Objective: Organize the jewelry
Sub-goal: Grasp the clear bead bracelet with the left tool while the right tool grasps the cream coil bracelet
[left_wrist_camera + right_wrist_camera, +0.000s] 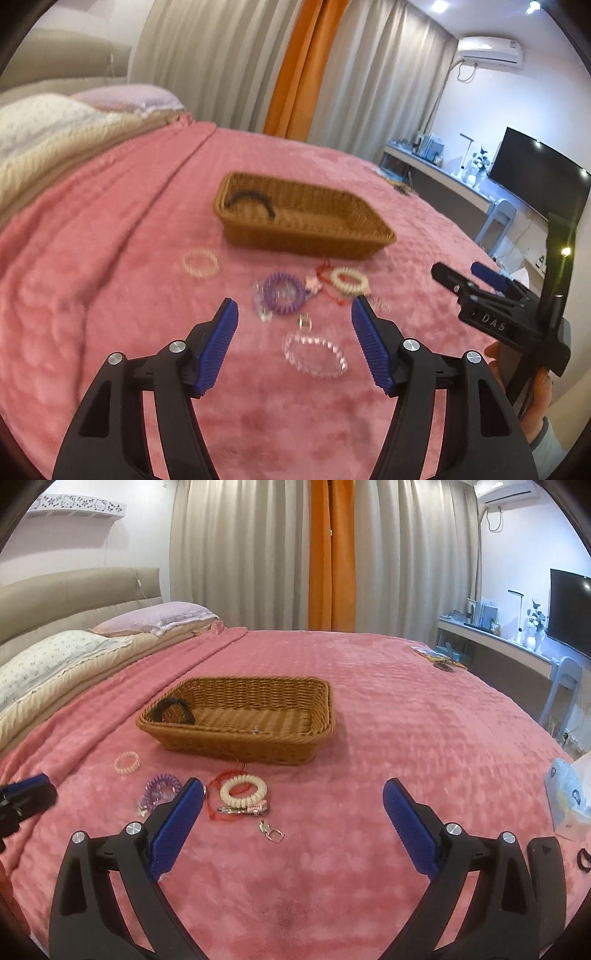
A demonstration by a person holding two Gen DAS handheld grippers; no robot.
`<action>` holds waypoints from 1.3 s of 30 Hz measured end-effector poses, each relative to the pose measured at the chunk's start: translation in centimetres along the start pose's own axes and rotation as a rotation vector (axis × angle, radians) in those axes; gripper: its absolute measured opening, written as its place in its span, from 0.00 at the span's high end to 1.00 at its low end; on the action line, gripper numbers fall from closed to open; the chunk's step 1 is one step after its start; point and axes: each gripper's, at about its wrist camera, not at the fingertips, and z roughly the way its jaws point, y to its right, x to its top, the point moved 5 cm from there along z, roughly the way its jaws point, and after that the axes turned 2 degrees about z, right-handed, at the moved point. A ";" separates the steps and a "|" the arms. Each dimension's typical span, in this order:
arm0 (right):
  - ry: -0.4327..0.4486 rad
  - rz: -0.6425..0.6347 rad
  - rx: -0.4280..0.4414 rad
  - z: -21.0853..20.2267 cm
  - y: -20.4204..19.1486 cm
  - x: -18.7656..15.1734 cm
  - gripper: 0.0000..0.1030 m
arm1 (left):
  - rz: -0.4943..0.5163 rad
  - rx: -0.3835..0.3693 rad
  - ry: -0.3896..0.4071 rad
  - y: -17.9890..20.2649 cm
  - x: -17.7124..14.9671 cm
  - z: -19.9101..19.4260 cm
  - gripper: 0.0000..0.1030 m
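Two grippers: left gripper (294, 341) and right gripper (293, 827) both hang released over the pink bed (406, 738), nothing between the pads of either.
Basket: wicker basket (236, 744) sits on the bed beyond the loose pieces; a dark band (173, 707) leans in its left end, and a tiny glinting item lies by the near wall.
Jewelry left out: purple coil bracelet (282, 293), cream coil bracelet (243, 790) tangled with a red cord (214, 797), pale pink bracelet (127, 762) off to the left, clear beaded bracelet (316, 354), small metal clasp (271, 832), all well short of the basket.
Step in hand: judged to be reaching for the next piece; the clear beaded bracelet lies just ahead of the left gripper, between its fingers in that view.
Doing it well: come down with one pad inside the loop and one outside, pinching the bead strand itself; the plush blanket may snag.
In the way: the red cord touches the cream coil, so lifting either could drag the other along.
Around: pillows (55, 657), curtains, a desk with a monitor (570, 609), a box at the right edge.
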 end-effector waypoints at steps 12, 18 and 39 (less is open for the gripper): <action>-0.134 0.039 0.026 3.7 1.1 -2.6 0.09 | -0.014 0.028 -0.293 -0.3 -4.4 7.4 0.45; -0.205 -0.008 0.038 4.6 0.0 -3.8 0.10 | 0.059 0.107 -0.327 0.4 -4.8 8.6 0.50; -0.410 0.001 0.135 9.0 -0.8 -4.2 0.61 | 0.044 0.093 -0.292 -0.3 -4.1 8.8 0.94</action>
